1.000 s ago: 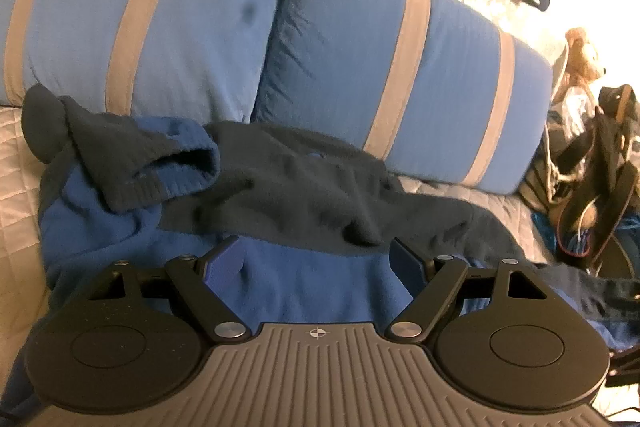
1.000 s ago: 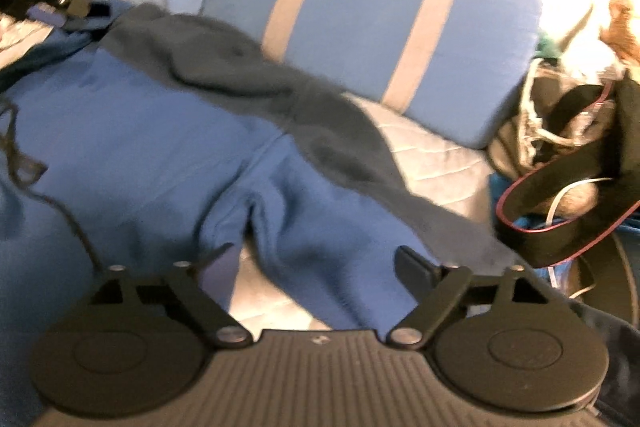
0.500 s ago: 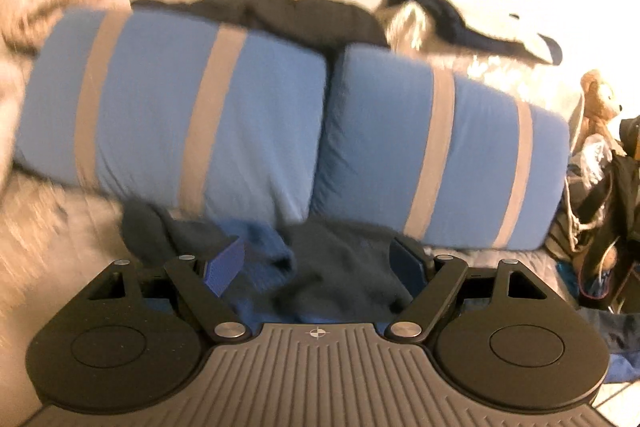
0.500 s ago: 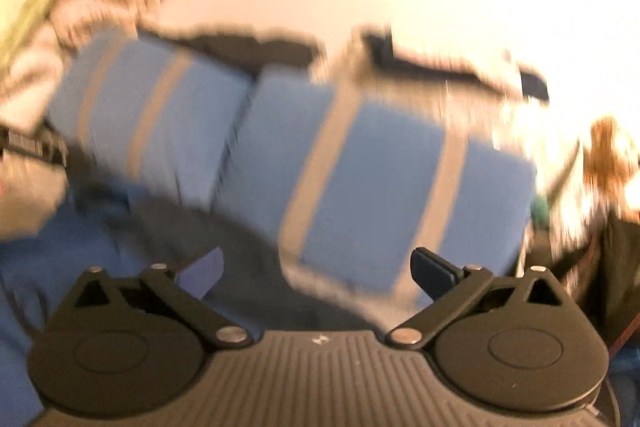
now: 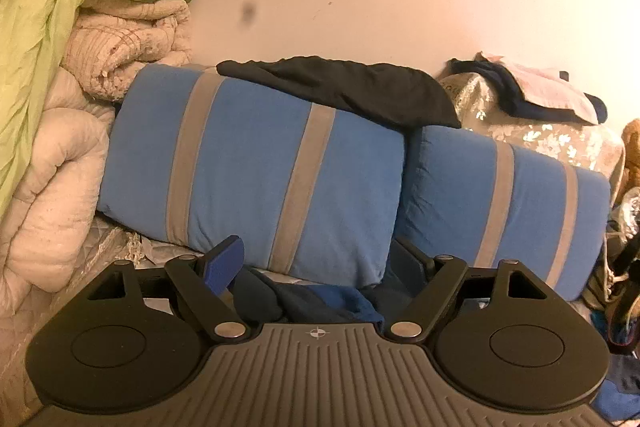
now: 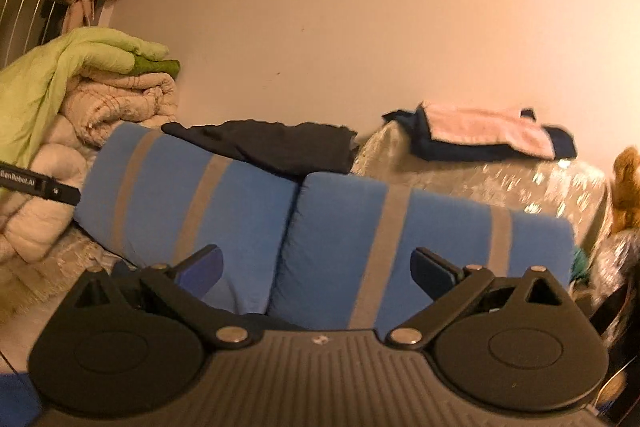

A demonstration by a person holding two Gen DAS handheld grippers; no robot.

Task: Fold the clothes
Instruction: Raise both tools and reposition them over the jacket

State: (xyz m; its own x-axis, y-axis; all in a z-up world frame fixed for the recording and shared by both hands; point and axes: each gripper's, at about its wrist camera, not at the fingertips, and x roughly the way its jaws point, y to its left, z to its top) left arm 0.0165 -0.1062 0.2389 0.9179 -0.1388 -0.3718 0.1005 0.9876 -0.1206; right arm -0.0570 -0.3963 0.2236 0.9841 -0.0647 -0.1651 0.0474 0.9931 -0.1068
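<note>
A blue and dark grey fleece garment (image 5: 320,301) lies crumpled on the bed at the foot of the pillows; only a small part shows, low between the fingers of my left gripper (image 5: 316,251). That gripper is raised above it, open, and its pads touch nothing. My right gripper (image 6: 316,257) is open wide and points at the pillows with nothing between its fingers. A strip of blue cloth (image 6: 12,399) shows at the bottom left of the right wrist view. The black side of the left gripper's body (image 6: 40,183) juts in from that view's left edge.
Two blue pillows with grey stripes (image 5: 256,171) (image 6: 420,247) lean against the wall, a black garment (image 5: 360,87) draped on top. Folded quilts and a green blanket (image 5: 60,39) are stacked at left. A pink and navy cloth (image 6: 480,135) lies on a floral cover; bags (image 5: 624,267) crowd the right.
Both grippers have risen and tilted up, so the views now show pillows and wall instead of the spread garment. The right gripper's fingers have spread a little wider.
</note>
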